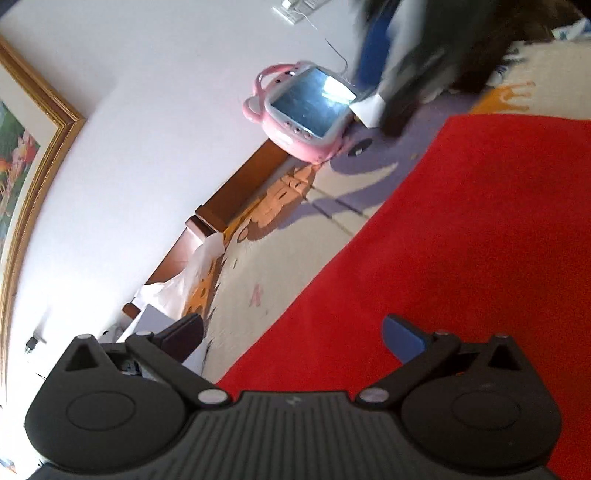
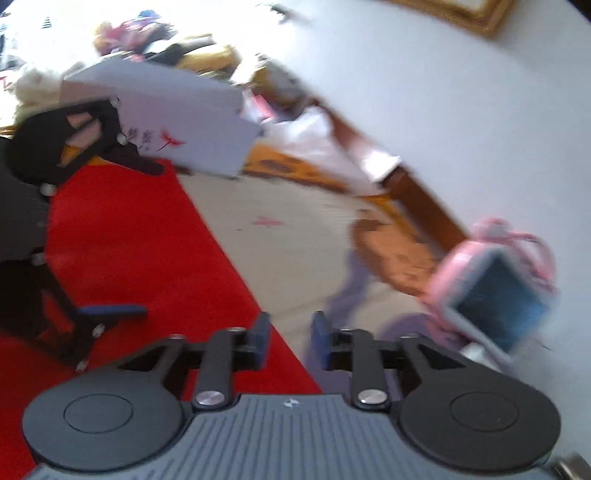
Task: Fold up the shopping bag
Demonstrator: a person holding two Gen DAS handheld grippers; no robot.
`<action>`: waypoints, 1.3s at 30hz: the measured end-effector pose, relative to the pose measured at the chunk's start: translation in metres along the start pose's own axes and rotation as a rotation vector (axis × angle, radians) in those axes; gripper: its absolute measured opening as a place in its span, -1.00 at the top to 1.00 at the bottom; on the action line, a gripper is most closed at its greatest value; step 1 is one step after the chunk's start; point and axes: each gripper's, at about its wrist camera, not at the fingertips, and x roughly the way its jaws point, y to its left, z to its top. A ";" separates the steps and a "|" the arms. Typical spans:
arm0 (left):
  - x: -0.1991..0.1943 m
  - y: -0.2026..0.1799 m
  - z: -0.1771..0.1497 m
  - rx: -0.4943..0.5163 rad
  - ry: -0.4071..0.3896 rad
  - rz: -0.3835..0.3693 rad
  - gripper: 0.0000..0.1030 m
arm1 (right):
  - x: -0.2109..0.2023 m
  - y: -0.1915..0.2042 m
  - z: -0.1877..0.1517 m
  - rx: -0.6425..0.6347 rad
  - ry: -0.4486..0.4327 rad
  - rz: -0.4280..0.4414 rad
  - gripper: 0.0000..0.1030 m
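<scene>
The red shopping bag [image 1: 461,240] lies flat on a patterned cover and fills the right side of the left wrist view. My left gripper [image 1: 295,334] hovers over the bag's left edge, open wide with nothing between its fingers. The right wrist view shows the bag [image 2: 122,229] at the left, with the left gripper [image 2: 147,238] open above it. My right gripper [image 2: 290,338] is at the bag's right edge, over the border between red cloth and cover. Its blue pads stand apart with nothing between them. In the left wrist view it is only a dark blur [image 1: 399,110] at the bag's far side.
A pink toy tablet [image 1: 306,107] [image 2: 495,295] leans against the white wall beyond the bag. A white box [image 2: 177,122] and piled clutter [image 2: 147,33] lie past the bag's other end. A wooden ledge [image 1: 240,184] runs along the wall, and a framed picture [image 1: 22,166] hangs above.
</scene>
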 end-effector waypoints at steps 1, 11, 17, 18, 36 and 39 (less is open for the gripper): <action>0.004 0.001 0.002 -0.006 -0.012 0.000 -1.00 | -0.019 0.004 -0.009 -0.004 -0.010 -0.022 0.03; -0.003 -0.010 0.014 0.121 -0.157 0.116 -0.99 | -0.169 0.106 -0.126 -0.161 0.020 -0.026 -0.07; -0.086 0.000 0.009 0.120 -0.195 -0.091 -0.99 | -0.213 0.141 -0.137 -0.248 0.062 0.082 -0.07; -0.099 0.002 0.004 0.103 -0.167 -0.140 -0.99 | -0.218 0.139 -0.135 -0.226 0.069 0.112 -0.07; -0.128 0.016 -0.080 -0.130 0.031 0.013 -0.99 | -0.165 0.189 -0.091 -0.350 -0.146 0.042 -0.39; -0.117 0.014 -0.088 -0.150 0.056 0.013 -0.99 | -0.158 0.202 -0.079 -0.389 -0.155 0.030 -0.40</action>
